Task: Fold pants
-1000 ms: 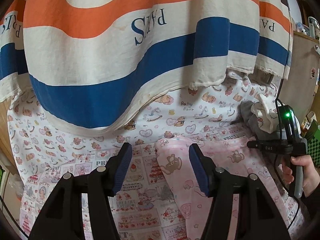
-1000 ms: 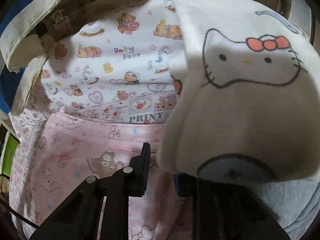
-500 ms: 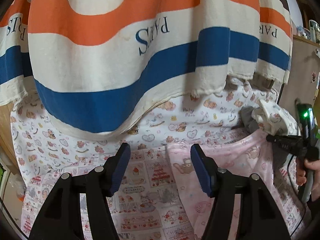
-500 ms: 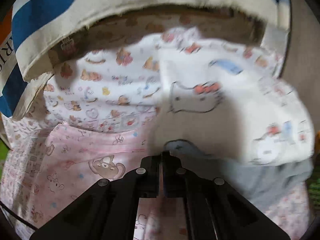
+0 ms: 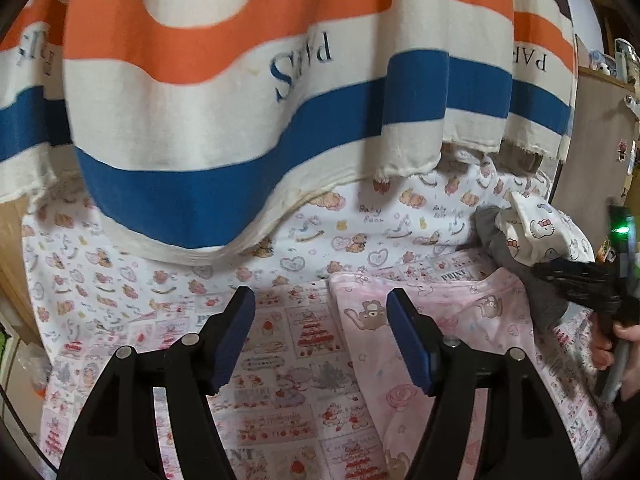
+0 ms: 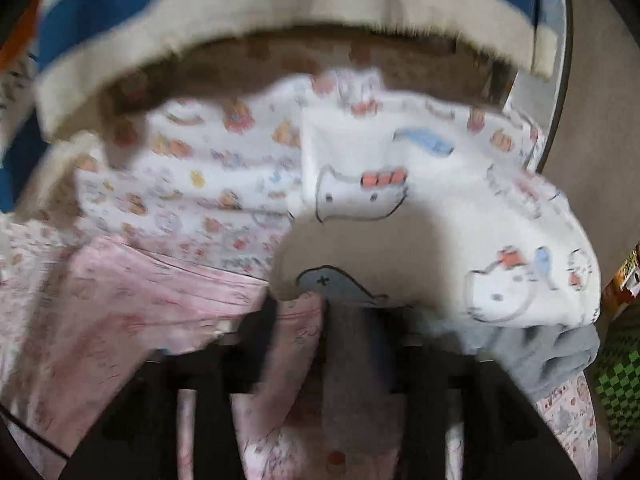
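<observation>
Printed bedsheet [image 5: 280,360], left gripper [image 5: 320,340] tilted down, opening.

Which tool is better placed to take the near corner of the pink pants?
Left. The left tool hangs open right beside the pink pants corner; the right tool is opening by the Kitty-print cloth.

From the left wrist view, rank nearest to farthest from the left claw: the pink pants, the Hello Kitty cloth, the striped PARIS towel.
1. pink pants: just right of the left claw, on the bedsheet.
2. Hello Kitty cloth: farther back, at the right.
3. striped PARIS towel: hanging at the back.
</observation>
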